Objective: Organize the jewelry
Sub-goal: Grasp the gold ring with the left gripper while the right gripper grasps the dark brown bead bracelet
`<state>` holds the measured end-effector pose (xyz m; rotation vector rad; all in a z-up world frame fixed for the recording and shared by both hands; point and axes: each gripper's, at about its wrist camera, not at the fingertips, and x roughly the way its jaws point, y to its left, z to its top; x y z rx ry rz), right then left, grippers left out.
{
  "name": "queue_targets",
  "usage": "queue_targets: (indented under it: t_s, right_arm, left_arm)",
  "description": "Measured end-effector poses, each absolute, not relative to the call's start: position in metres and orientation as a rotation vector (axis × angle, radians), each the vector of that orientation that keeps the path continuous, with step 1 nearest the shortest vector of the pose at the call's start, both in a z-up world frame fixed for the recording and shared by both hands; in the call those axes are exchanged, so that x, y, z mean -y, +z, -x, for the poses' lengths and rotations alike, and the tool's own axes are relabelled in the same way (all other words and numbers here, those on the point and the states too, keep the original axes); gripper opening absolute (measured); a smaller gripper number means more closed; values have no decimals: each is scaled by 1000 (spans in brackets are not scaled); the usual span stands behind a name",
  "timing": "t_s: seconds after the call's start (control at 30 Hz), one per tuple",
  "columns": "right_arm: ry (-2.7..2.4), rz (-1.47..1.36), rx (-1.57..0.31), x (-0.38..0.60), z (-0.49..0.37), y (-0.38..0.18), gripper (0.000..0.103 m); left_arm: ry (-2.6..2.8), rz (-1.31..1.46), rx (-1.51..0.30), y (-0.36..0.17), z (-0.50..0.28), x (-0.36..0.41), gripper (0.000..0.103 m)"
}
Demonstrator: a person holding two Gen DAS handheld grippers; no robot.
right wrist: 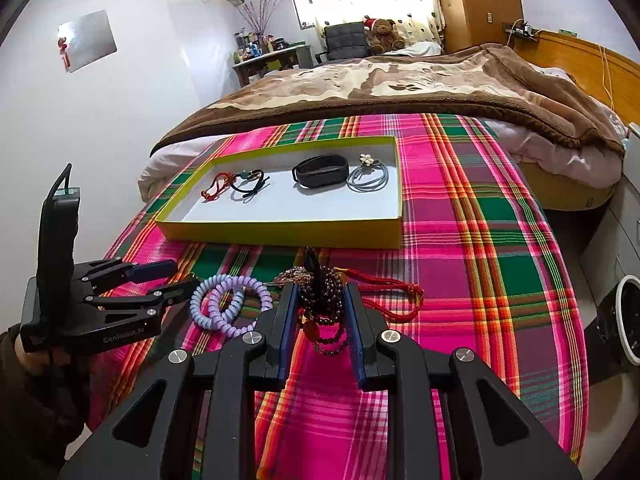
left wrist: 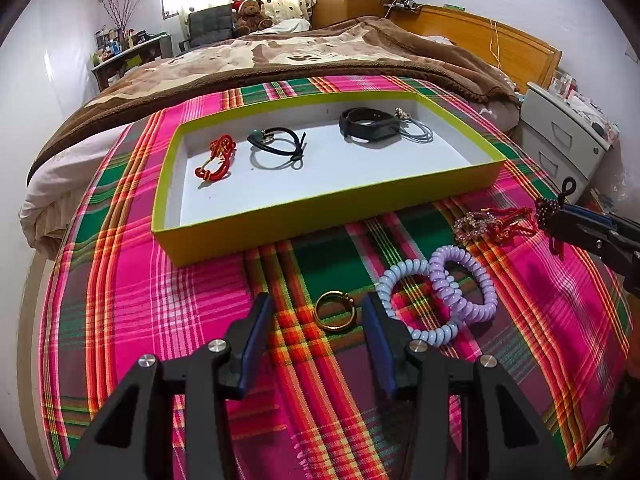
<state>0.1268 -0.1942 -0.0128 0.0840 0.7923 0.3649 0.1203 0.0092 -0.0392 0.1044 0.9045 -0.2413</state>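
The gold ring lies on the plaid cloth tilted, its opening facing up and toward the camera, a small setting at its upper right rim; it sits between the blue pads of the left gripper, whose jaws stand apart on either side without touching it. Just right of it two coiled spiral bands overlap, a pale blue one and a lilac one. The right gripper is clamped on a dark beaded bracelet, wound in several loops of brown-red beads with a small pendant hanging at the bottom and a black tassel rising above the jaws. A red cord bracelet lies beside it, its long axis running left to right. Beyond, the shallow yellow-green box lid lies lengthwise across the cloth, holding a red cord, a black cord bracelet, a black band and a grey-blue tie with a flower.
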Motion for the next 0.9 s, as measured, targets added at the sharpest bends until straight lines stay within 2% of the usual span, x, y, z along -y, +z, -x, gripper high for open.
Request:
queue_targets:
  t_s: [0.07, 0.23, 0.57, 0.9]
  right_arm:
    - [365, -84, -793, 194, -127, -13, 24]
    - [363, -81, -794, 192, -127, -13, 24]
    - [352, -77, -787, 191, -129, -8, 24]
    - [366, -79, -769, 187, -150, 12, 24]
  left_arm:
    - [-243, -104, -902, -39, -121, -10, 34]
    - [-242, -95, -901, -38, -122, -13, 24]
    - [-247, -69, -894, -33, -121, -17, 24]
    - [-232, -29, -834, -2, -129, -38, 24]
